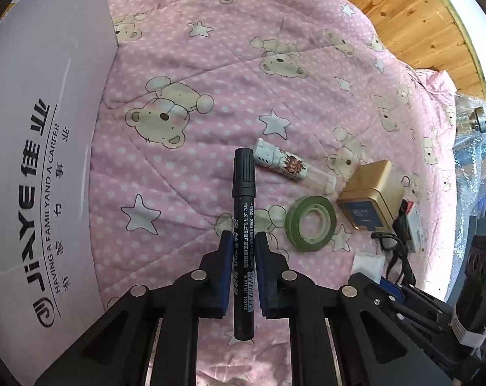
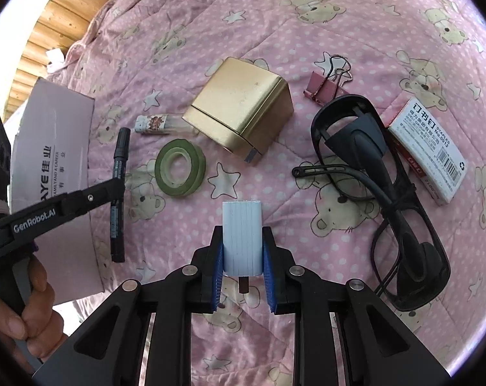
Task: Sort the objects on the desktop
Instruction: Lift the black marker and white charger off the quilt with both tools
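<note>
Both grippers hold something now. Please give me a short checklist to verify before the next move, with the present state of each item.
1. Left gripper shut on the black marker: ok, the fingers press both sides of the barrel.
2. Right gripper shut on the small white block: ok, it sits upright between the fingers.
3. Marker lifted off the pink quilt: cannot tell.
4. Box for sorting within reach: ok, it stands just left of the left gripper.
5. Box opening free: cannot tell, only its printed side shows.
6. Tape roll and glasses clear of both grippers: ok, they lie apart.
</note>
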Motion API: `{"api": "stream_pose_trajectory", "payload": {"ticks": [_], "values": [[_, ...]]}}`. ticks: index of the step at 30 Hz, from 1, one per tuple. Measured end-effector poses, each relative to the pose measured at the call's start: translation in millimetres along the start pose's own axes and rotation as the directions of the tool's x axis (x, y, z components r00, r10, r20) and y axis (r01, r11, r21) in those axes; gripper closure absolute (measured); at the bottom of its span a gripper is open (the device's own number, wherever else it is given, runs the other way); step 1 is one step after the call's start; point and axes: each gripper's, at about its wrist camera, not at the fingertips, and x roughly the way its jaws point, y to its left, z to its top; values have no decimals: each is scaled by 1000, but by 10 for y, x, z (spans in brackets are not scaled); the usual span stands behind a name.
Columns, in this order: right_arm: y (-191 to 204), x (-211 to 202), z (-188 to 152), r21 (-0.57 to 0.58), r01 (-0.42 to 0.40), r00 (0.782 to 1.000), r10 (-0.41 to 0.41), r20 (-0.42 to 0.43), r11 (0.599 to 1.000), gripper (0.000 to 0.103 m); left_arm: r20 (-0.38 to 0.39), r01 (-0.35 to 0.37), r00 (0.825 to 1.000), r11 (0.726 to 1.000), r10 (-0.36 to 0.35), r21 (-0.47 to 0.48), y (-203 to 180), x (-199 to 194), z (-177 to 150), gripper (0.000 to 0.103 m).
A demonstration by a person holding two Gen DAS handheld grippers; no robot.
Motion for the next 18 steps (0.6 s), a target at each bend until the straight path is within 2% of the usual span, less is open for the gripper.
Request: {"api": "stream_pose_trajectory", "payload": {"ticks": [2,18], "values": [[-8,-26,-14,-5,0,1000,0,4,1000,81,1,5,1000,1000,-5,1,333,-67,79,89],[163,-121,-172,-24,-38,999,38,2,999,81,44,28,999,999,-30,36,42,-279,-135,89]]}}
